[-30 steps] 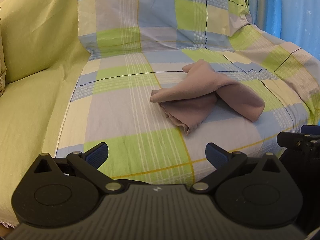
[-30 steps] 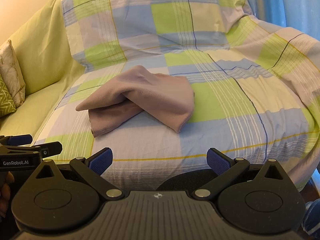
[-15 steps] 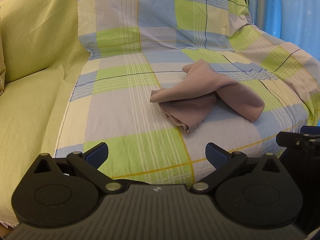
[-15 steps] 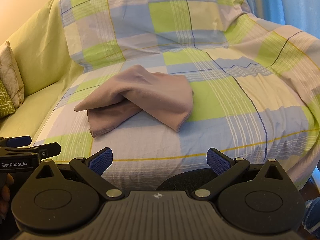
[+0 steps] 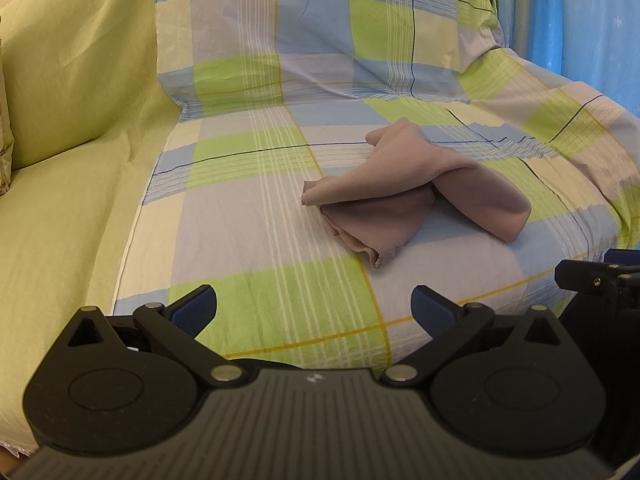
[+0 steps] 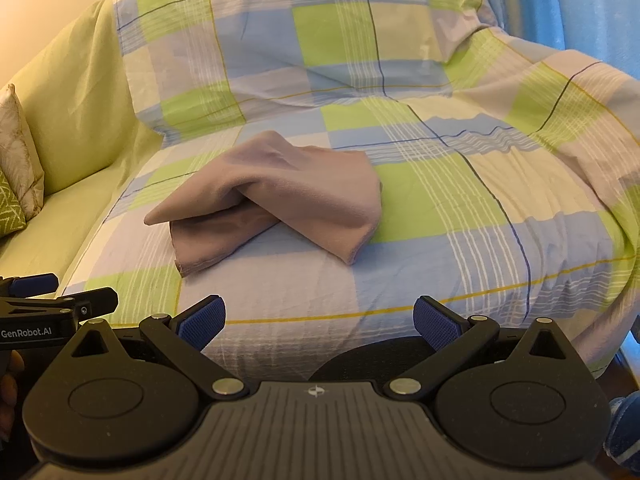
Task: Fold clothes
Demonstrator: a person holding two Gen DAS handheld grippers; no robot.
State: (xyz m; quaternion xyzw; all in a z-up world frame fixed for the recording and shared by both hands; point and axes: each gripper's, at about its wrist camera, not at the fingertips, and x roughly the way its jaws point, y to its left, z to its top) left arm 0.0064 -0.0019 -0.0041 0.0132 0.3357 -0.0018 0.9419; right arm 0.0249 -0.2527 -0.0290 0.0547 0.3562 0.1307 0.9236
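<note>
One crumpled mauve cloth garment (image 5: pixel 412 196) lies at mid-frame on my one checked green-and-blue sheet (image 5: pixel 256 216). My two grippers, left (image 5: pixel 314 306) and right (image 6: pixel 318 316), hang at the bottom edge, jaws spread wide, empty.

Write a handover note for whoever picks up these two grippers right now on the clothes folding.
Left gripper: open, empty, held back from the garment near the front edge of the seat.
Right gripper: open, empty, also short of the garment.
Mauve garment: lies loosely bunched on the checked sheet that covers the sofa seat, two flaps crossed over each other, nothing gripping it.
Done: judging by how it lies, at most a rough gather, with no neat fold.
Left: probably spread it flat first, then fold it. The near hemmed corner and the right-hand flap look like the easiest places to pinch.
</note>
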